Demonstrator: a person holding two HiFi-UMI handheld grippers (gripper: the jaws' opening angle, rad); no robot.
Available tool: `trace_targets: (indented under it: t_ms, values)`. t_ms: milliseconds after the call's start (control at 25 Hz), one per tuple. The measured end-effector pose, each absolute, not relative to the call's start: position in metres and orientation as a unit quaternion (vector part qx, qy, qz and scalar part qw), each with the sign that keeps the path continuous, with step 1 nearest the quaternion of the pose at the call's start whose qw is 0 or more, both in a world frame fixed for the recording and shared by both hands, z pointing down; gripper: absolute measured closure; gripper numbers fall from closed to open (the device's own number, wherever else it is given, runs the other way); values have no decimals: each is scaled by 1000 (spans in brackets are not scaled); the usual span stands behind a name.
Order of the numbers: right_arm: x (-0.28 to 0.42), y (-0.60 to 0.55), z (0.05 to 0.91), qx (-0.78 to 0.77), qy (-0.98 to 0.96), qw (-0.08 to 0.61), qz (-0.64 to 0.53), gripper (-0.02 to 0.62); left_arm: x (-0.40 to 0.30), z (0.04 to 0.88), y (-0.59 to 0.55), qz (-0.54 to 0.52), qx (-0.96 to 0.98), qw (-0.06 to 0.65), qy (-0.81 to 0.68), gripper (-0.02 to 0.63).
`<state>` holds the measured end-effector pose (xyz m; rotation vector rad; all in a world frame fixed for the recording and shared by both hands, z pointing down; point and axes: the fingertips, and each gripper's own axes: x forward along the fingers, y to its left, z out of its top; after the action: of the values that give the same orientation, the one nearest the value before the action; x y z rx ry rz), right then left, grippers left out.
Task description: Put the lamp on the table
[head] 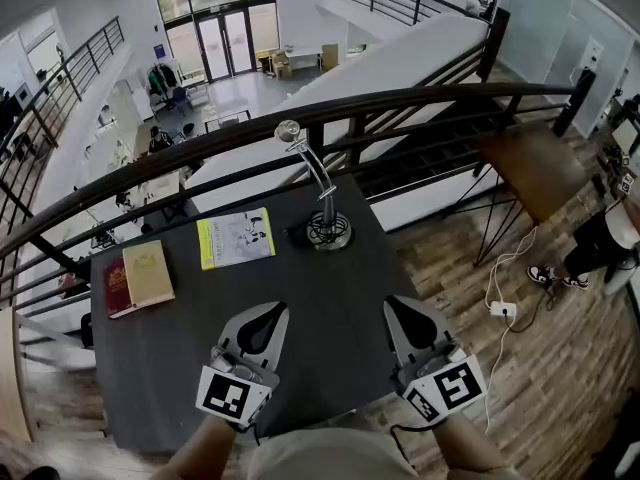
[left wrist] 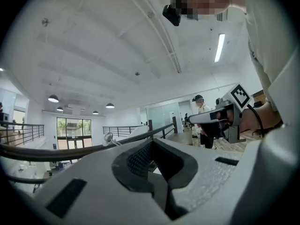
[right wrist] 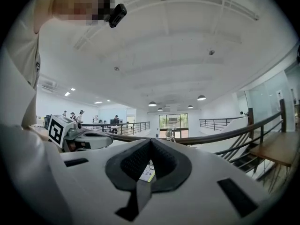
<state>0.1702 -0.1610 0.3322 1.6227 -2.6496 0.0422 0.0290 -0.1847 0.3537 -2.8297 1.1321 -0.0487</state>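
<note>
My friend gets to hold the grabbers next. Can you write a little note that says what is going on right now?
Left gripper: jaws shut, holding nothing, over the near part of the table.
Right gripper: jaws shut, holding nothing, beside the left one.
Lamp: standing upright on the table near its far edge, close to the railing, and apart from both grippers.
Also on the table: a yellow booklet and two books to the left.
Done: the lamp is on the table.
Left: probably nothing.
</note>
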Motion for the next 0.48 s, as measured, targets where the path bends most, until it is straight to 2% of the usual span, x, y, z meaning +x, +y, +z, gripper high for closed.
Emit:
trace_targets:
  t_ms: [480]
  values:
    - [147,-153,357,502,-864,40,18,597,25,377,-178,-33,-930,6,366,601]
